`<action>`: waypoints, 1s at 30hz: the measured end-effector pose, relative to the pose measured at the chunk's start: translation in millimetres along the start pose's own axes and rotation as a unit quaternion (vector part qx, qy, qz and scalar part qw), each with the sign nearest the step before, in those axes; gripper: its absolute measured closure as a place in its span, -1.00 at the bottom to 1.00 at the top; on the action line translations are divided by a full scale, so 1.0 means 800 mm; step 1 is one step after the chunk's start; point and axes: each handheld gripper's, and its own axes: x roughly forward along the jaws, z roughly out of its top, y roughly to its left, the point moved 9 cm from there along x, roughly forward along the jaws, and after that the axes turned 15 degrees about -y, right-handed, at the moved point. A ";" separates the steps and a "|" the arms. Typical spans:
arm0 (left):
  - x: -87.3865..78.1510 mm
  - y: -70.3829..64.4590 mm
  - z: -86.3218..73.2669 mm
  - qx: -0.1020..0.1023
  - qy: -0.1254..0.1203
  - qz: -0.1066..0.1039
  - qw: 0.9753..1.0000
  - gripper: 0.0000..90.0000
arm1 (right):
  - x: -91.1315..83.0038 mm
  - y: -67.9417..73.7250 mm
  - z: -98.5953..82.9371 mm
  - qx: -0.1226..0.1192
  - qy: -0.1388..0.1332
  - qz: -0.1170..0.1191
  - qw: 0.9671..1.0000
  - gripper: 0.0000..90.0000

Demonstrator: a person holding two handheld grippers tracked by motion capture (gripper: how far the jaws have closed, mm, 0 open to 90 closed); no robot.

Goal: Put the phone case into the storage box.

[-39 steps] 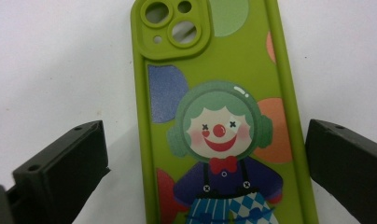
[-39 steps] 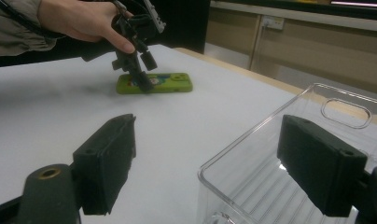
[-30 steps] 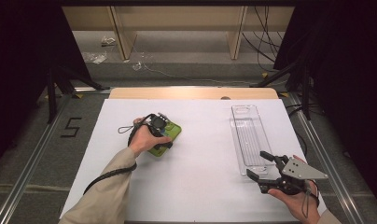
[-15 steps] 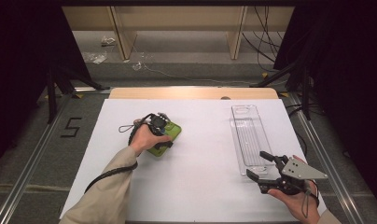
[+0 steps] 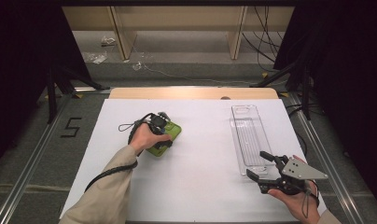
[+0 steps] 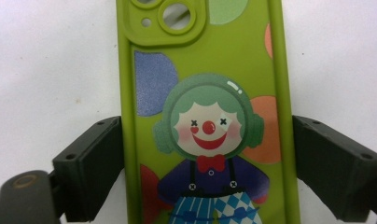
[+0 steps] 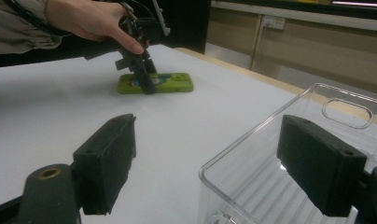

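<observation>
A: High view. Where does the phone case lie?

B: On the left half of the white tabletop, directly under the left gripper. The right gripper sits well apart, at the near end of the clear tray. The left hand is the nearer one.

A: Left gripper view?

B: The case lies flat, long axis running away from the camera, camera cutout at the far end. The jaws straddle its two long edges, spread. The left jaw stands just beside its edge, the right jaw slightly off. Not yet clenched.

A: Right gripper view?

B: The right gripper is released, holding nothing, with the tray's corner between its jaws. The case lies far across the tabletop.
</observation>
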 end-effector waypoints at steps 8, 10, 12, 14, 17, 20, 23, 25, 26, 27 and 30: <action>0.000 0.000 0.001 -0.005 0.009 0.001 1.000 -0.70 | 0.000 0.000 0.000 0.000 -0.001 0.001 1.000 -0.54; 0.000 0.000 0.001 -0.007 0.010 0.002 1.000 -0.69 | 0.000 0.000 0.000 0.000 -0.001 0.000 1.000 -0.54; 0.000 0.000 0.001 -0.009 0.012 0.003 1.000 -0.68 | 0.000 0.000 0.000 -0.001 -0.001 0.001 1.000 -0.54; -0.001 -0.001 0.001 -0.010 0.013 0.004 1.000 -0.67 | 0.000 0.000 0.000 0.000 -0.001 0.000 1.000 -0.54; -0.001 -0.001 0.001 -0.012 0.016 0.006 1.000 -0.66 | 0.000 0.000 0.000 -0.001 0.000 0.000 1.000 -0.54; -0.001 -0.001 0.001 -0.014 0.016 0.007 1.000 -0.65 | -0.001 0.000 0.000 -0.001 0.000 0.000 1.000 -0.54; -0.001 -0.001 0.001 -0.014 0.015 0.008 1.000 -0.65 | -0.001 0.000 0.001 -0.001 0.001 -0.001 1.000 -0.54; -0.001 -0.001 0.001 -0.014 0.016 0.008 1.000 -0.65 | -0.001 0.000 0.001 -0.001 0.001 -0.001 1.000 -0.54; -0.001 -0.001 0.001 -0.014 0.015 0.008 1.000 -0.65 | -0.001 0.000 0.001 -0.001 0.000 -0.001 1.000 -0.54; -0.001 -0.001 0.001 -0.014 0.015 0.008 1.000 -0.65 | -0.001 0.000 0.001 -0.001 0.001 -0.001 1.000 -0.54; -0.001 -0.001 0.001 -0.014 0.013 0.008 1.000 -0.64 | -0.001 0.000 0.001 -0.001 0.000 -0.002 1.000 -0.54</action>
